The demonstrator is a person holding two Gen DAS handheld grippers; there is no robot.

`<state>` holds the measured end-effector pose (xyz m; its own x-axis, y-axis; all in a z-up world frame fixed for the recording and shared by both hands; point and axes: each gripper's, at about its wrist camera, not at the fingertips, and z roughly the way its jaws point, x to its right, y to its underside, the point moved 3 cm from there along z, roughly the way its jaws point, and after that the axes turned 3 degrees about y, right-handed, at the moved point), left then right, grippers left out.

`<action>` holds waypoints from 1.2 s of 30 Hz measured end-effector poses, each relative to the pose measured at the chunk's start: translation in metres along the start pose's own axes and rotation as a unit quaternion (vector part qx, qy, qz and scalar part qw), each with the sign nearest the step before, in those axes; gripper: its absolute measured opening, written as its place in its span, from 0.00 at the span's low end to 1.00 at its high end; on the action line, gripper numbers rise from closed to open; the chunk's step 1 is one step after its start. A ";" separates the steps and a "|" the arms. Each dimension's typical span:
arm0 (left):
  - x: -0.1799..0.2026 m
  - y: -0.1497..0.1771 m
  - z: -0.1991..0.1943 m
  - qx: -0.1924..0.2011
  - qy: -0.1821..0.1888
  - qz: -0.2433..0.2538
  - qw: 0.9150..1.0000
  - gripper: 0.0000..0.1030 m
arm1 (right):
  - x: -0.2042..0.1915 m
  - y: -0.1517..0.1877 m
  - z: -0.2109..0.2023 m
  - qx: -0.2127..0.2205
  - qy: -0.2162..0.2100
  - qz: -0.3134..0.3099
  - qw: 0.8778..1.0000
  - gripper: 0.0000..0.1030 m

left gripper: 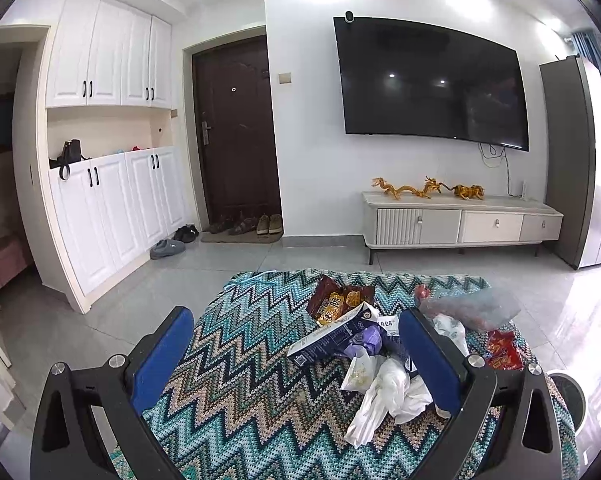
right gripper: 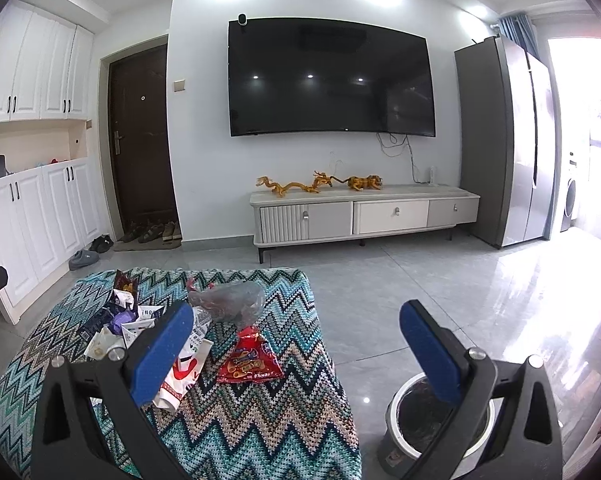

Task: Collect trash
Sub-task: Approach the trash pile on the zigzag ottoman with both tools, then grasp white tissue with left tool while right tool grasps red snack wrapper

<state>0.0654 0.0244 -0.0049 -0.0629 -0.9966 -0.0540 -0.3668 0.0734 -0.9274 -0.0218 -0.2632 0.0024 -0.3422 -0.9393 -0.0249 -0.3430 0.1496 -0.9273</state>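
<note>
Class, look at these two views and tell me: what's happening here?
A person holds two grippers over a zigzag blanket strewn with trash. The left gripper and right gripper are both open and empty. Wrappers, including a red snack packet, lie uncollected; a lined bin waits on the floor beside the blanket.

Wrappers, bags heaped on zigzag cloth, bin beside.

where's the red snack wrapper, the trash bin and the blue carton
red snack wrapper (right gripper: 249,362), right wrist view, middle of its printed face
trash bin (right gripper: 396,412), right wrist view, left side of its pale rim
blue carton (left gripper: 328,342), left wrist view, its dark blue side panel
</note>
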 end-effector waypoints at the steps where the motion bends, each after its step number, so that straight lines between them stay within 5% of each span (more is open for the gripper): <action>1: 0.000 0.000 0.002 0.000 -0.001 -0.001 1.000 1.00 | 0.002 -0.001 0.001 0.002 0.001 0.002 1.000 1.00; 12: -0.006 0.015 0.031 -0.030 0.015 -0.004 0.999 1.00 | 0.005 0.009 0.030 -0.026 -0.011 0.009 1.000 1.00; 18: 0.010 0.047 0.061 -0.091 0.056 0.015 0.994 0.94 | 0.001 0.021 0.053 -0.056 -0.024 0.005 0.998 1.00; 26: 0.033 0.092 0.105 -0.175 0.115 0.022 0.978 0.74 | -0.018 0.039 0.088 -0.106 -0.067 -0.010 0.992 1.00; 31: 0.035 0.112 0.127 -0.219 0.146 0.015 0.965 0.61 | -0.028 0.052 0.113 -0.144 -0.092 -0.014 0.985 0.84; 36: 0.042 0.127 0.140 -0.245 0.171 0.021 0.954 0.55 | -0.029 0.065 0.136 -0.181 -0.110 -0.001 0.977 0.79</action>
<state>0.1458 -0.0133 -0.1771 -0.3557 -0.9275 0.1149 -0.7421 0.2056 -0.6379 0.0847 -0.2686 -0.1081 -0.1575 -0.9776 -0.1393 -0.6442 0.2086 -0.7359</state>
